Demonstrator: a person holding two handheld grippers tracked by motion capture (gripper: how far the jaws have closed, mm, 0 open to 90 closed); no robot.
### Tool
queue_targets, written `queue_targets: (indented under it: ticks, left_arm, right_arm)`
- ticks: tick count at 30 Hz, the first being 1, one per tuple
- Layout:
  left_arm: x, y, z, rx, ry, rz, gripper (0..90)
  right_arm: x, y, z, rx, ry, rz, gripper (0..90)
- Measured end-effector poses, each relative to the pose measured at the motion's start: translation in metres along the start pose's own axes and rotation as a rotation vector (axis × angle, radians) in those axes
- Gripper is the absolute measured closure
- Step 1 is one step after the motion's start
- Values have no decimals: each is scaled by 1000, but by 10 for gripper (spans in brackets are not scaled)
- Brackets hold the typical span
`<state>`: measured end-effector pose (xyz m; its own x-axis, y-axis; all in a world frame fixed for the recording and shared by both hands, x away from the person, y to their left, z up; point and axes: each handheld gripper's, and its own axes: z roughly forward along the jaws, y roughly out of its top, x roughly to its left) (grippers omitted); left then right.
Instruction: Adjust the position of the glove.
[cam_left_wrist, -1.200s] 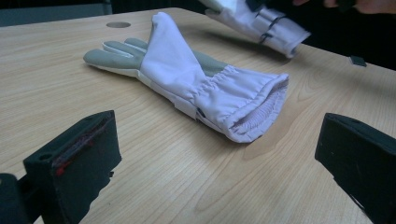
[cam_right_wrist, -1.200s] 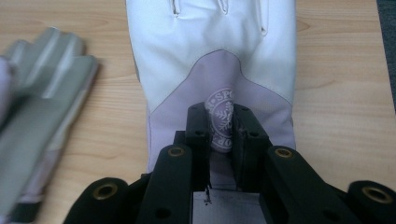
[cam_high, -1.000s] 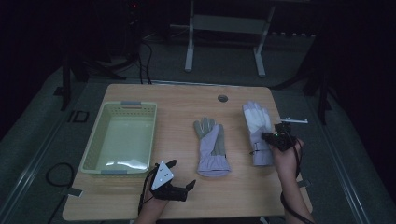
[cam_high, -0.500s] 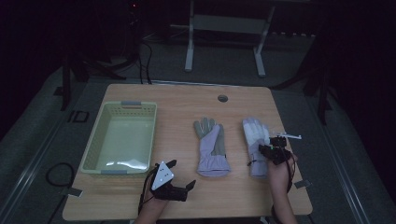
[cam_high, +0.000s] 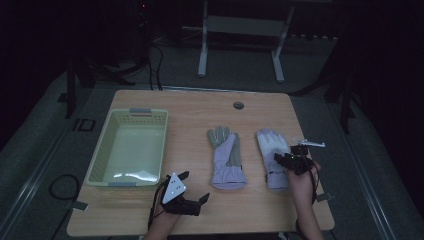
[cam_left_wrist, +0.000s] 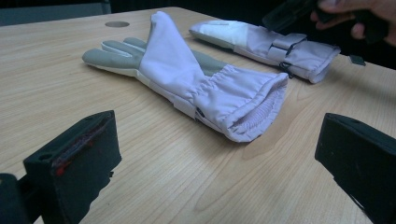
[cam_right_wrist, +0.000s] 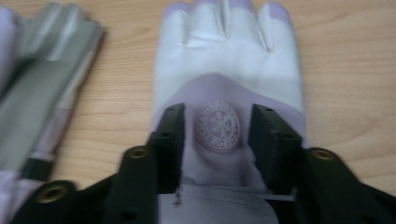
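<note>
Two pale lilac gloves lie flat on the wooden table (cam_high: 190, 107), fingers pointing away from me. The middle glove (cam_high: 227, 155) (cam_left_wrist: 187, 74) has a grey palm, and its cuff opening faces my left gripper (cam_high: 194, 186) (cam_left_wrist: 217, 135). That gripper rests low near the front edge, wide open, with bare wood between its jaws. My right gripper (cam_high: 285, 160) (cam_right_wrist: 218, 114) sits on the right glove (cam_high: 269, 142) (cam_right_wrist: 224, 56). Its jaws are close together on the fabric around a round logo, near the cuff strap.
A pale green plastic basket (cam_high: 102, 150) stands at the table's left with nothing in it. A round cable hole (cam_high: 238, 105) sits near the far edge. Bare wood lies between the basket and the gloves. A metal stand (cam_high: 240, 25) is on the dark floor beyond.
The right gripper has drawn back toward the person, and the right glove has slid the same way with it. The left gripper and the middle glove have not moved.
</note>
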<state>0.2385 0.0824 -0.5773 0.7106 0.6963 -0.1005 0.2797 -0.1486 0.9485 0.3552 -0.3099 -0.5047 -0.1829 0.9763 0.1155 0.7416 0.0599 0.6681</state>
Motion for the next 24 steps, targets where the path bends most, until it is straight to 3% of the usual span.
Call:
queue_targets:
  ticks: [8,11,17,22,24]
  left_arm:
    - [0,0,0,0,1,0,1]
    - [0,0,0,0,2,-1,1]
    - [0,0,0,1,3,-2,1]
    - [0,0,0,1,3,-4,1]
    - [0,0,0,0,2,-5,1]
  right_arm:
    - [-17,18,-13,-30,157,-219,478]
    - [-23,18,-14,-30,181,-262,458]
    - [-32,7,-2,2,196,-292,438]
    - [-36,-1,15,27,188,-273,449]
    - [-38,-3,23,35,206,-258,449]
